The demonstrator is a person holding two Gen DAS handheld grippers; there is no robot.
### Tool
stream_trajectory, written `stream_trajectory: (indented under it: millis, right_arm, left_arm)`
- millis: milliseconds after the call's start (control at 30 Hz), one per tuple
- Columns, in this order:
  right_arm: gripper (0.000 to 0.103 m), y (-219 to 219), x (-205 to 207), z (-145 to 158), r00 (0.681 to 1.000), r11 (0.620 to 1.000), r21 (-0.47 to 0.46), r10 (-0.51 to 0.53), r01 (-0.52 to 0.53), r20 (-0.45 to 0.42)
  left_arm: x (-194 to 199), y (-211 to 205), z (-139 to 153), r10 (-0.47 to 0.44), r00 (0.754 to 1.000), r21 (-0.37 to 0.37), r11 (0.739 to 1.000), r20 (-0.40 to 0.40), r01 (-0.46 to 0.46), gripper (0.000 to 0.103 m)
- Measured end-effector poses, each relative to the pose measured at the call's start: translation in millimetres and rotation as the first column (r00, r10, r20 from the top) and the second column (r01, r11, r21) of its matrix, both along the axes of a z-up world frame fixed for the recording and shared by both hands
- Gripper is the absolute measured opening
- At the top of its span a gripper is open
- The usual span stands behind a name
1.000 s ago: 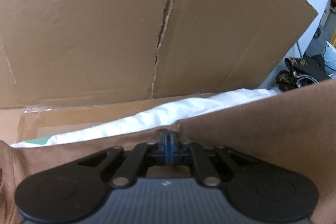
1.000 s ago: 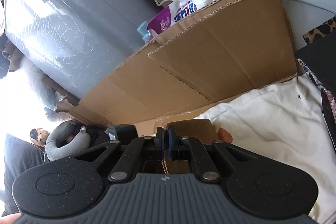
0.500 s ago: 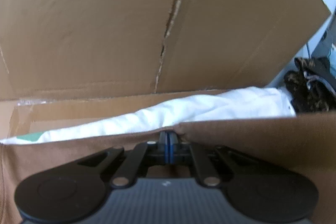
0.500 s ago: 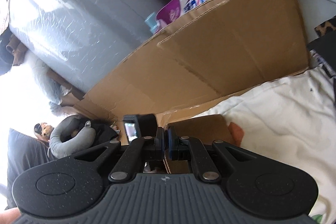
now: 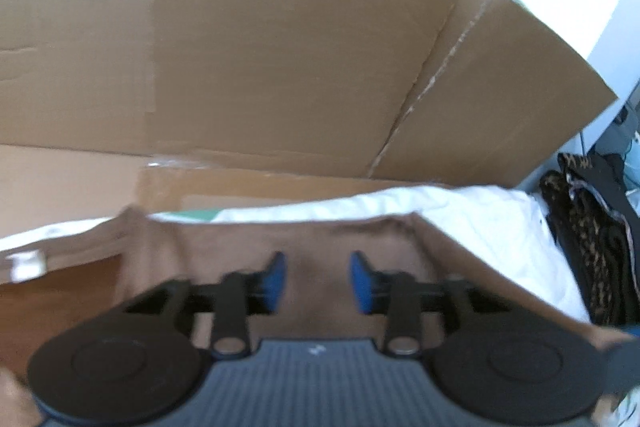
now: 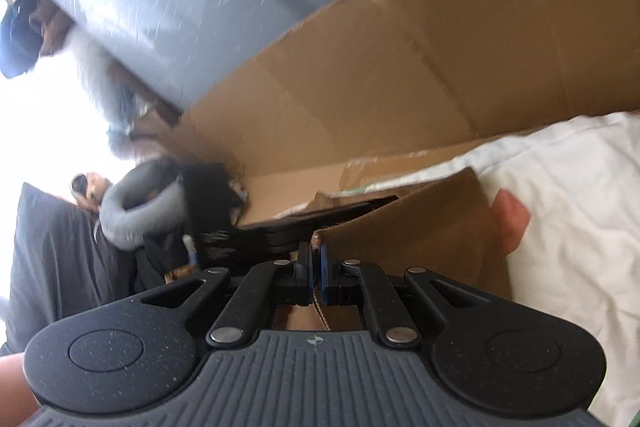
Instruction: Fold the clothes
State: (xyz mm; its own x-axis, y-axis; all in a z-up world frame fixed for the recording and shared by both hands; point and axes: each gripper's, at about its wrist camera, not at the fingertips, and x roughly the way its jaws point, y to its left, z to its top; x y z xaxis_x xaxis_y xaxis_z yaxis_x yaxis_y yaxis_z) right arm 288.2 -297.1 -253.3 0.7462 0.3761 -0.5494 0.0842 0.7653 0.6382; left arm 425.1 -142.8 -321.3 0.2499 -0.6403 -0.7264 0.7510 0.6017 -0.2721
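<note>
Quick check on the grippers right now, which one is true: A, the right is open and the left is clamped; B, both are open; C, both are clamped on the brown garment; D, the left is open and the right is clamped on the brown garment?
D: the left gripper shows a wide gap between its blue pads, while the right gripper pinches an edge of the brown garment.

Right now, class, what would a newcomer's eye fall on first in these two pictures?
A big cardboard box wall fills the background. In front of it, a brown garment lies over white bedding. The left gripper is open above it, while the right gripper pinches its edge.
</note>
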Motion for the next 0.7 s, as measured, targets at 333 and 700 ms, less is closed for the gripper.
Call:
stream_trajectory:
  millis: [333, 700]
  right_arm:
    - [0.002, 34.6, 17.7, -26.4, 0.997, 0.994, -0.074, 0.072, -0.074, -0.032]
    - [0.045, 29.3, 22.5, -24.5, 0.999, 0.99, -0.136, 0.037, -0.038, -0.011]
  left_arm:
    - [-12.7, 66.1, -1.4, 0.132, 0.991, -0.059, 0.99, 0.012, -0.131, 0.048]
    - [-7.8, 83.6, -3.4, 0.204, 0.979, -0.089, 0.975, -0.027, -0.206, 0.048]
